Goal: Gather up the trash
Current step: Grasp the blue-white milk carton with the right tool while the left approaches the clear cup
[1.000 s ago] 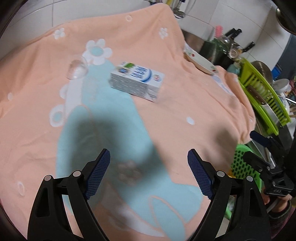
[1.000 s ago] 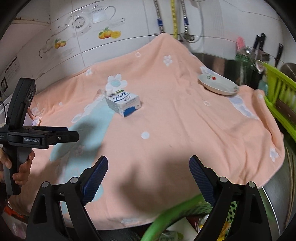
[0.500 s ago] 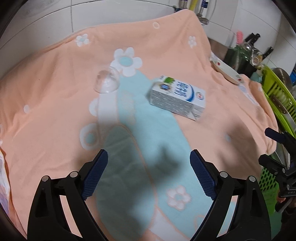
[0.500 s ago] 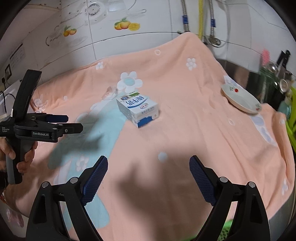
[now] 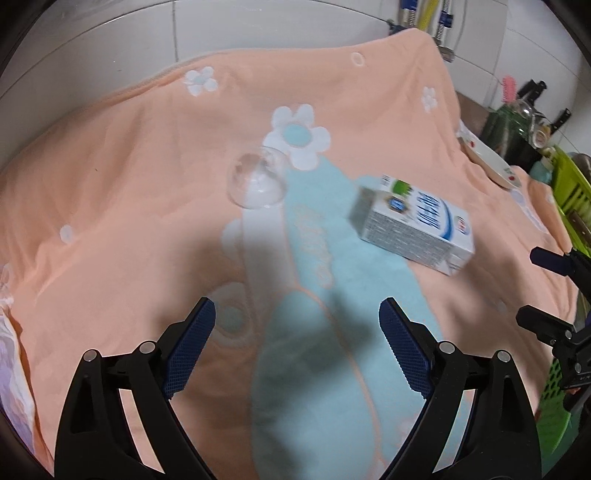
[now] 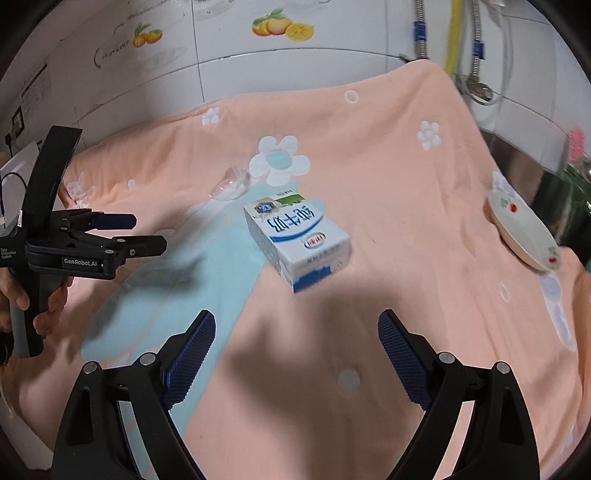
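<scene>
A white and blue milk carton (image 5: 413,227) (image 6: 297,242) lies on its side on the peach flowered cloth (image 5: 129,155) (image 6: 388,177). A clear plastic cup (image 5: 258,177) (image 6: 231,184) lies tipped over to the carton's left. My left gripper (image 5: 297,354) hovers open above the cloth, nearer than both, with nothing between its blue pads. My right gripper (image 6: 295,354) is open too, just short of the carton, and empty. The left gripper (image 6: 129,234) also shows at the left of the right wrist view, held by a hand (image 6: 40,295).
A white plate (image 6: 524,232) (image 5: 491,166) with red dots sits at the cloth's right edge. A green dish rack (image 5: 569,195) and a green basket (image 5: 554,406) stand to the right. Tiled wall (image 6: 258,66) and hoses (image 6: 454,33) lie behind.
Both grippers have moved over the cloth toward the carton and cup, which now look larger and nearer. Both jaws stay open as before. The green basket has left the right wrist view.
</scene>
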A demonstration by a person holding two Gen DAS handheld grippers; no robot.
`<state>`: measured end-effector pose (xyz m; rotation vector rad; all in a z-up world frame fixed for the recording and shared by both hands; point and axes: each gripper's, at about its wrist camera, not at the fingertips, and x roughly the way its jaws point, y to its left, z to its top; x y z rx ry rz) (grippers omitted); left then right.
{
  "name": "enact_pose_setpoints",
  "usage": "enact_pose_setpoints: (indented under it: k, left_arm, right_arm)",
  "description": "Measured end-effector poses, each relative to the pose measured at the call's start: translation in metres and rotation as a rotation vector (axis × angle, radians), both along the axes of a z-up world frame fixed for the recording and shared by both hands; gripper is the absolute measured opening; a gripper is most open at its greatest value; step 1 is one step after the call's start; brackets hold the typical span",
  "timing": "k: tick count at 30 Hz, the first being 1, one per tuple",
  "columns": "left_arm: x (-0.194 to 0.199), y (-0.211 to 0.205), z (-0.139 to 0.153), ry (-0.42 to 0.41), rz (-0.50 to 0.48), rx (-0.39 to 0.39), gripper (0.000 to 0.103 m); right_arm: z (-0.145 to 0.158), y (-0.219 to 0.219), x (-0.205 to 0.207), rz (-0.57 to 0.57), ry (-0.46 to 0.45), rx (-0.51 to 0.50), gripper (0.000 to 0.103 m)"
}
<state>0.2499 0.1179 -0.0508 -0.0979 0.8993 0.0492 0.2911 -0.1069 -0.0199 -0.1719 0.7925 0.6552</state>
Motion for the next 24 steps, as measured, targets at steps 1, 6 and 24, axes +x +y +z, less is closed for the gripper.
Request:
enact_pose_setpoints:
  k: [1, 6, 24]
  left_arm:
    - [0.003, 0.004, 0.001, -0.007, 0.005, 0.000, 0.089]
    - [0.014, 0.017, 0.005, -0.019, 0.029, 0.019, 0.089]
    - [0.067, 0.061, -0.005, -0.027, 0.093, -0.023, 0.089]
  right_arm:
    - [-0.001, 0.003, 0.005, 0.005, -0.001, -0.005, 0.087]
    - [-0.006, 0.023, 0.034, 0.040, 0.016, -0.021, 0.087]
    - [-0.034, 0.070, 0.100, 0.120, 0.039, -0.111, 0.090]
